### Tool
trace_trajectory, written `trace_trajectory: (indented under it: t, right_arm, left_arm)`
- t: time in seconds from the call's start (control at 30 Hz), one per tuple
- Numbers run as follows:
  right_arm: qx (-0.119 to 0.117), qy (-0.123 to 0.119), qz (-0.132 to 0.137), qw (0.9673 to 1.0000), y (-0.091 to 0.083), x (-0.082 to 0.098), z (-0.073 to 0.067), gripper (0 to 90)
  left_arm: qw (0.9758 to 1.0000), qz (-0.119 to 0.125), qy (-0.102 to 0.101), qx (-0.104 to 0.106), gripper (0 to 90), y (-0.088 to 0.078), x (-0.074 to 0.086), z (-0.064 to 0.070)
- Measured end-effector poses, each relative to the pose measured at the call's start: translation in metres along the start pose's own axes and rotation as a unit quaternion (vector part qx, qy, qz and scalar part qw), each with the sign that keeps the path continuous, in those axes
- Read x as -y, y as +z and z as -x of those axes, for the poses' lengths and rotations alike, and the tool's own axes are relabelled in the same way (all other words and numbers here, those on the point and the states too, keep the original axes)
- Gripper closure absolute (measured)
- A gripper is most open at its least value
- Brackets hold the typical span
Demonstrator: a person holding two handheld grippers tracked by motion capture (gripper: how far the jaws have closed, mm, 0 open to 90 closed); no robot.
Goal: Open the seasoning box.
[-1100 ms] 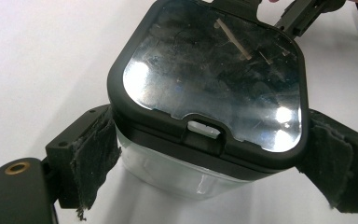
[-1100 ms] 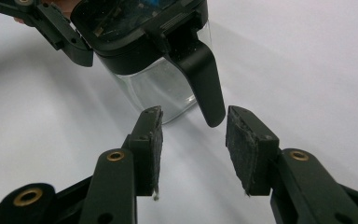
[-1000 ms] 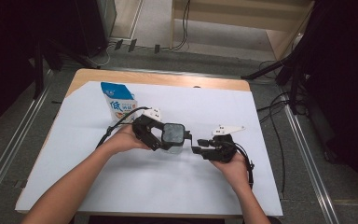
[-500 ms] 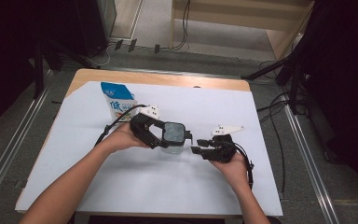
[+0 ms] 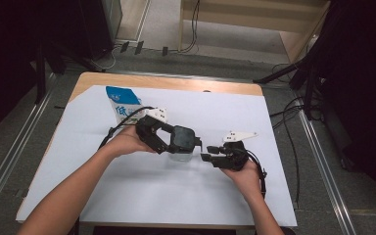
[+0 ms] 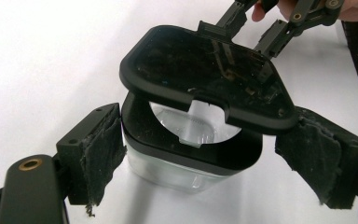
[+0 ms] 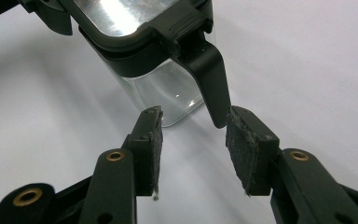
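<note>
Both grippers (image 6: 200, 154) (image 7: 193, 123) open (container (image 6: 186, 163) between).

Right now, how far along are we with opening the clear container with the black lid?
Partly done: the black lid sits tilted above the clear container, one side lifted. In hand: the left gripper straddles the container, and the right gripper is open beside the lid's hanging latch tab. Left: lifting the lid fully off.
</note>
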State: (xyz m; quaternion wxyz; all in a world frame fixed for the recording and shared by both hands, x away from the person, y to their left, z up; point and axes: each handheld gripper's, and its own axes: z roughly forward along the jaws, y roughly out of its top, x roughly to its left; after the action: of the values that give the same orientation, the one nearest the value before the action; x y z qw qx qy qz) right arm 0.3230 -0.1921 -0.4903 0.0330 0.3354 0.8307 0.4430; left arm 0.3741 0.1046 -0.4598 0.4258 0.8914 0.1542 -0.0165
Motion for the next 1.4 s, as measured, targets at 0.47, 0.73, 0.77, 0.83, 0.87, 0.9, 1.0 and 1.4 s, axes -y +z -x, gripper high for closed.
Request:
trace_trajectory:
  t: [0.47, 0.73, 0.77, 0.83, 0.87, 0.9, 1.0, 1.4]
  right_arm:
    - [0.013, -0.002, 0.014, 0.9998, -0.003, -0.001, 0.000, 68.2]
    - [0.013, 0.019, 0.013, 0.9997, -0.003, -0.002, 0.003, 88.8]
    - [0.014, 0.020, 0.014, 0.9996, -0.002, -0.002, 0.004, 90.0]
    - [0.016, 0.029, 0.015, 0.9993, 0.000, -0.004, 0.006, 90.0]
    - [0.022, 0.032, 0.008, 0.9992, 0.005, -0.006, 0.007, 90.0]
    - [0.022, 0.032, 0.008, 0.9992, 0.005, -0.006, 0.007, 90.0]
    - [0.029, 0.026, 0.010, 0.9992, 0.011, -0.012, 0.007, 90.0]
    - [0.026, 0.030, 0.008, 0.9992, 0.011, -0.011, 0.008, 90.0]
  left_arm:
    - [0.9997, 0.023, 0.001, 0.005, 42.6, -0.021, -0.002, 0.001]
    - [0.9992, 0.038, -0.005, 0.010, 72.3, -0.027, -0.005, -0.001]
    - [0.9993, 0.036, -0.010, 0.009, 72.3, -0.027, -0.006, -0.001]
    - [0.9995, 0.028, -0.012, 0.008, 78.0, -0.027, -0.007, -0.002]
    - [0.9996, 0.021, -0.015, 0.008, 79.7, -0.026, -0.009, -0.001]
    - [0.9996, 0.021, -0.015, 0.008, 81.3, -0.026, -0.009, -0.001]
    - [0.9997, 0.019, -0.012, 0.012, 85.8, -0.023, -0.014, 0.002]
    - [0.9996, 0.016, -0.001, 0.023, 89.6, -0.011, -0.040, 0.012]
